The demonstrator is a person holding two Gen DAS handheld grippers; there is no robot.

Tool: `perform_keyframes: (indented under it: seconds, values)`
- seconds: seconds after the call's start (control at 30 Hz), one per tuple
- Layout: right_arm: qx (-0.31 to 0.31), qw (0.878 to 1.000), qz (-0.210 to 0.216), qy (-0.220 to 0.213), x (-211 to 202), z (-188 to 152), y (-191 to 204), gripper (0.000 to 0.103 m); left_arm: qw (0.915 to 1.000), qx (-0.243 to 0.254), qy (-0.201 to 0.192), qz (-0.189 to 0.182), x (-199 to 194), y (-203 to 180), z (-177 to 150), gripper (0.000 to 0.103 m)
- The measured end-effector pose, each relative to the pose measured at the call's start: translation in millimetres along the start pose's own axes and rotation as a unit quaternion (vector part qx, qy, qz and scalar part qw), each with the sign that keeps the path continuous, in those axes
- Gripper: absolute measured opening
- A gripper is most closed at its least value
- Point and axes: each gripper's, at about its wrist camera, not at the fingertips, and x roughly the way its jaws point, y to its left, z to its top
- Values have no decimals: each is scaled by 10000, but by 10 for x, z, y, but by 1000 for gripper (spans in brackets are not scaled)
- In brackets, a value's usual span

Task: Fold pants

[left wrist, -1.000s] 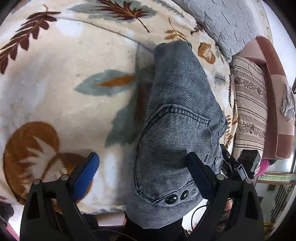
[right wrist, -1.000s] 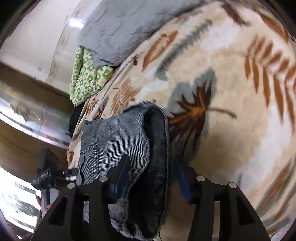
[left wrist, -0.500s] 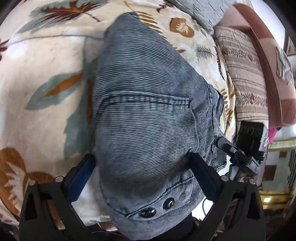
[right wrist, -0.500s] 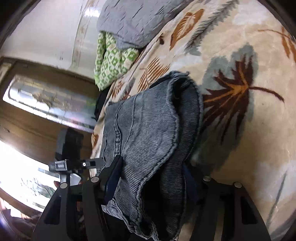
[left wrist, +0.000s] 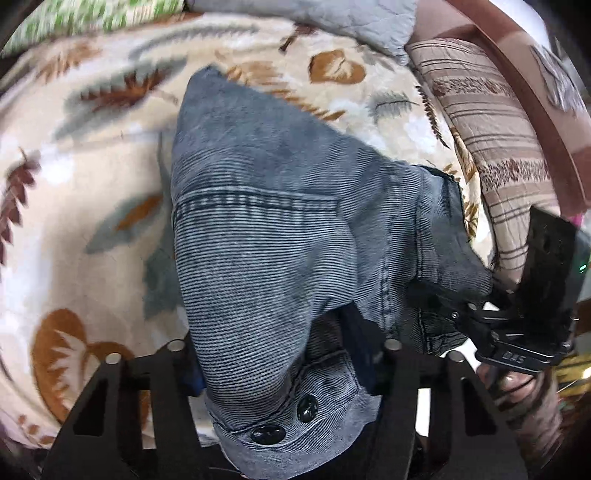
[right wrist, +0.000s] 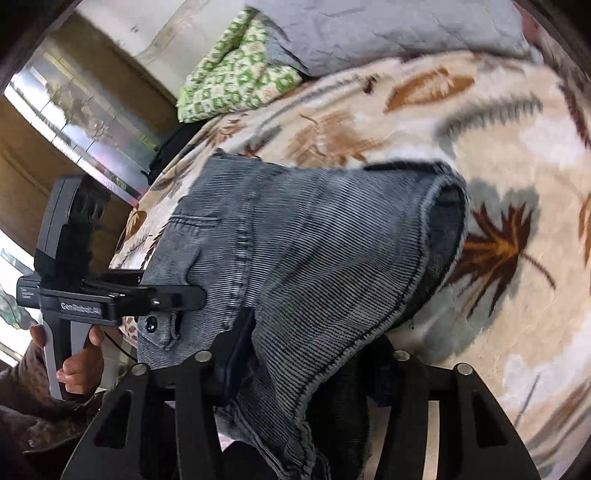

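On the leaf-print blanket [left wrist: 92, 206] lie the pants [left wrist: 280, 236], their near end lifted off it by both grippers. The left gripper [left wrist: 280, 354] has just been closing and now clenches the waistband by the two dark buttons [left wrist: 284, 421]. The right gripper [right wrist: 306, 354] has also just been closing and pinches the hem end [right wrist: 332, 280]. A grey quilt [right wrist: 388, 29] lies beyond.

Grey-blue ribbed pants [left wrist: 280, 229]; cream leaf-print blanket [left wrist: 92, 206].
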Motion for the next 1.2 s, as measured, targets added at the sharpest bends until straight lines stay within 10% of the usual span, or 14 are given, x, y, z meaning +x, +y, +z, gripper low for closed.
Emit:
perform_keyframes:
  seconds: [0.5,0.87,1.2]
  values:
    - [-905,9914,-39,-942,-163,1084,804,51,9882,169,-1344,717,-1116,247,728,56]
    - [-859,9921,-312,-855,620,1739,568,53,9882,-466,-1090,970,-510,867,1238,55]
    - [-685,9966,-412,-215,1376,1554,251,53,9836,-371,-907,1514,-103,1204,1173,66]
